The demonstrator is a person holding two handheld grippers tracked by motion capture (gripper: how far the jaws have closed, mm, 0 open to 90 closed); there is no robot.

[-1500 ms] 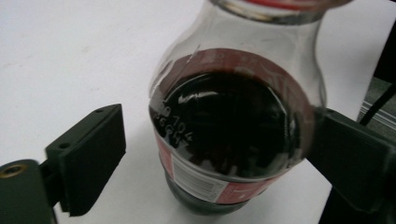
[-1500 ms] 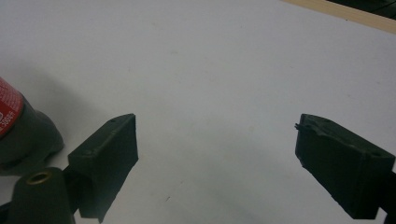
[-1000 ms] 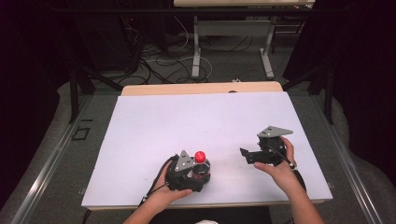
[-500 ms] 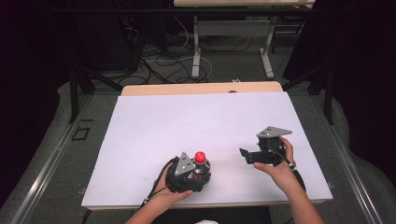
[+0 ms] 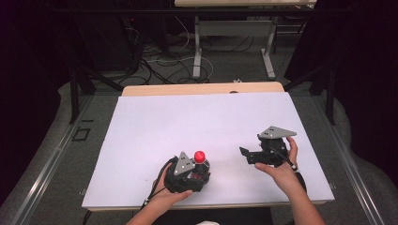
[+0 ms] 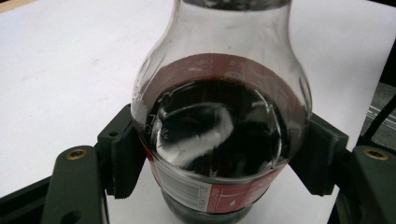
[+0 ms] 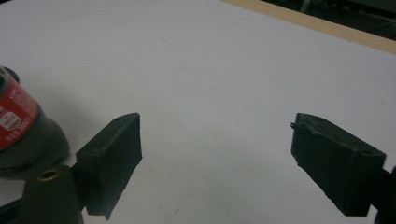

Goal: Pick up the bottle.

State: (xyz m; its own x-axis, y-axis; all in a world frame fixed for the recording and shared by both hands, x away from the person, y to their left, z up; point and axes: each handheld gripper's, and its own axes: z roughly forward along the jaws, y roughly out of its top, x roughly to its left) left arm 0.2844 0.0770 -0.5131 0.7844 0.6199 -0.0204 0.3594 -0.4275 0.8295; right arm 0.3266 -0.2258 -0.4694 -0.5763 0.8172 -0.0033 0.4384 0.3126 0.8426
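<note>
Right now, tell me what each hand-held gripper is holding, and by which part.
The left hand-held gripper clamps the cola bottle by its labelled body, below the shoulder. The right hand-held gripper is open and holds nothing.

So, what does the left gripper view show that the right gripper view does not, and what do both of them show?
Left gripper view: the clear plastic bottle of dark drink seen close up, its red label held between the left gripper pads.

Right gripper view: the right gripper open with nothing between its pads, and the light wooden table edge at the far side.

Both: the white table surface and a part of that bottle.
</note>
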